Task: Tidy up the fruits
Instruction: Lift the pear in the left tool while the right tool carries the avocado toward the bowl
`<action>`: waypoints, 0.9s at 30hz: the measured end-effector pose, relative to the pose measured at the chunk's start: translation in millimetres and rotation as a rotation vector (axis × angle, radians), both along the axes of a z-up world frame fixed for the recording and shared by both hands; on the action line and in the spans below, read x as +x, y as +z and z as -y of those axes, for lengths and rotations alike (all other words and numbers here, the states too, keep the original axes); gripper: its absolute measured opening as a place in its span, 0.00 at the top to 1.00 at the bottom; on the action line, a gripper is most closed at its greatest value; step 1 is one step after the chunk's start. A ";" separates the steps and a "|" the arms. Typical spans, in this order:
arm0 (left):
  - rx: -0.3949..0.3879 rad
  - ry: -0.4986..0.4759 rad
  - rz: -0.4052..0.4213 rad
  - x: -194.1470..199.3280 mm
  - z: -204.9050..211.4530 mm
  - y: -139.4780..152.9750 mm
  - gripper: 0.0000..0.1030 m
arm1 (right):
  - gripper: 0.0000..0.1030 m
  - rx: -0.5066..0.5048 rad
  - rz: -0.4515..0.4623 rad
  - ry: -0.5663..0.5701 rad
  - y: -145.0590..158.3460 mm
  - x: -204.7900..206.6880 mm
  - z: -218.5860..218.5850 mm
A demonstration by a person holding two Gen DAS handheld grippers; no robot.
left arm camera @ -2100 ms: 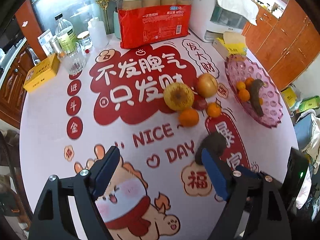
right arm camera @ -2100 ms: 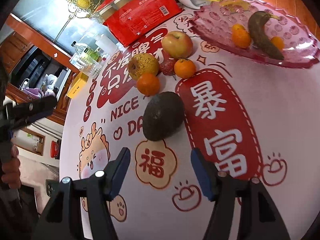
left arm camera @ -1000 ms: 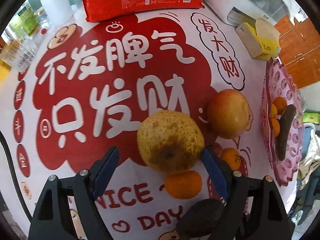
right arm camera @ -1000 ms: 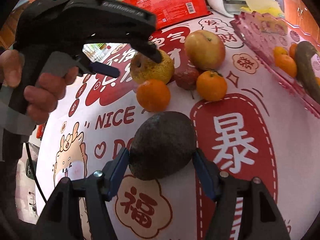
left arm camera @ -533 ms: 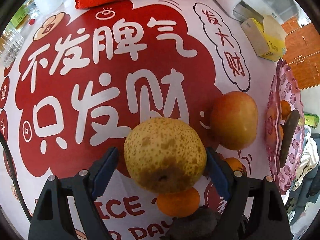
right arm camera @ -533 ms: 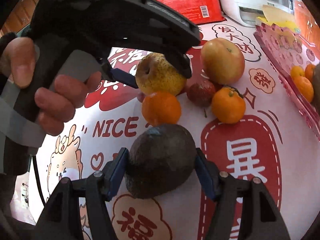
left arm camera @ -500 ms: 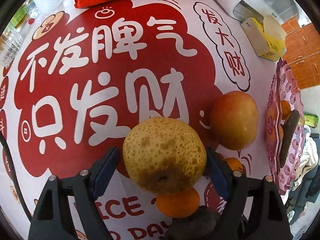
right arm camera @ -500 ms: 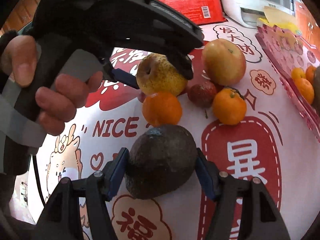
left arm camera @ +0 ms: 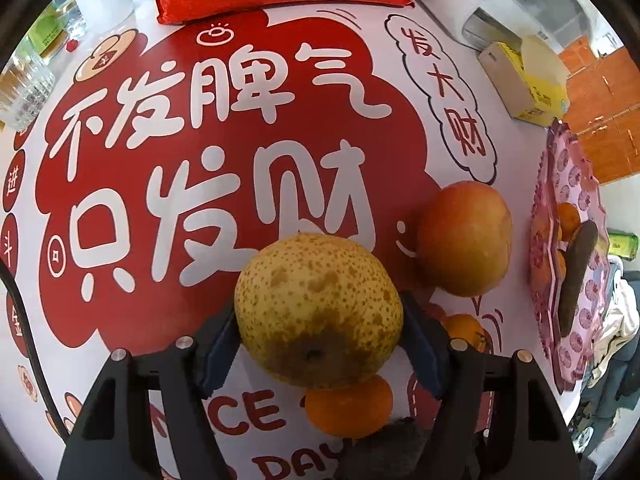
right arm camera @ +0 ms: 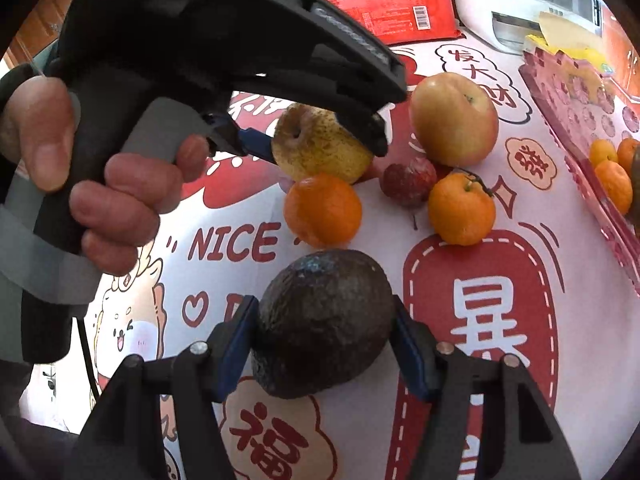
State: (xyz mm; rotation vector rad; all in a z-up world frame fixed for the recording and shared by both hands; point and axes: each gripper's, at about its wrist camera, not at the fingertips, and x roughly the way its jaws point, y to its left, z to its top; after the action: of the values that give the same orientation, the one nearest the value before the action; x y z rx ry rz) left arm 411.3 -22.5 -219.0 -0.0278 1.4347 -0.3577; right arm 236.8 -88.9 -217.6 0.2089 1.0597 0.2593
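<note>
Two tongs — left (left arm camera: 320,344) pinching pear (left arm camera: 318,308), right (right arm camera: 322,344) pinching avocado (right arm camera: 324,324).

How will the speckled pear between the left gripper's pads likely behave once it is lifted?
The pear is round and wider than the left gripper's pads, so it may pivot. Its brownish base suggests soft spots that could bruise. It probably feels fairly heavy.

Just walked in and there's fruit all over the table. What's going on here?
A person is sorting fruit with a handheld gripper in each hand. The left gripper has just been closing its jaws on a speckled yellow pear, which sits between them. The right gripper has its jaws against a dark avocado. An apple, two oranges and a small red fruit lie loose; the pink tray already holds oranges.
</note>
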 end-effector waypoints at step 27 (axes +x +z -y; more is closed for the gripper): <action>-0.039 -0.005 0.120 -109.3 -70.8 82.3 0.30 | 0.39 -0.015 -0.021 -0.166 37.0 -106.1 9.6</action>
State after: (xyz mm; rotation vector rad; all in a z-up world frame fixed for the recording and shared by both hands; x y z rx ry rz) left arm 302.0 48.3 -136.8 -0.0338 1.3094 -0.3855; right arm 130.6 -98.5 -180.6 0.2854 1.0577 0.0997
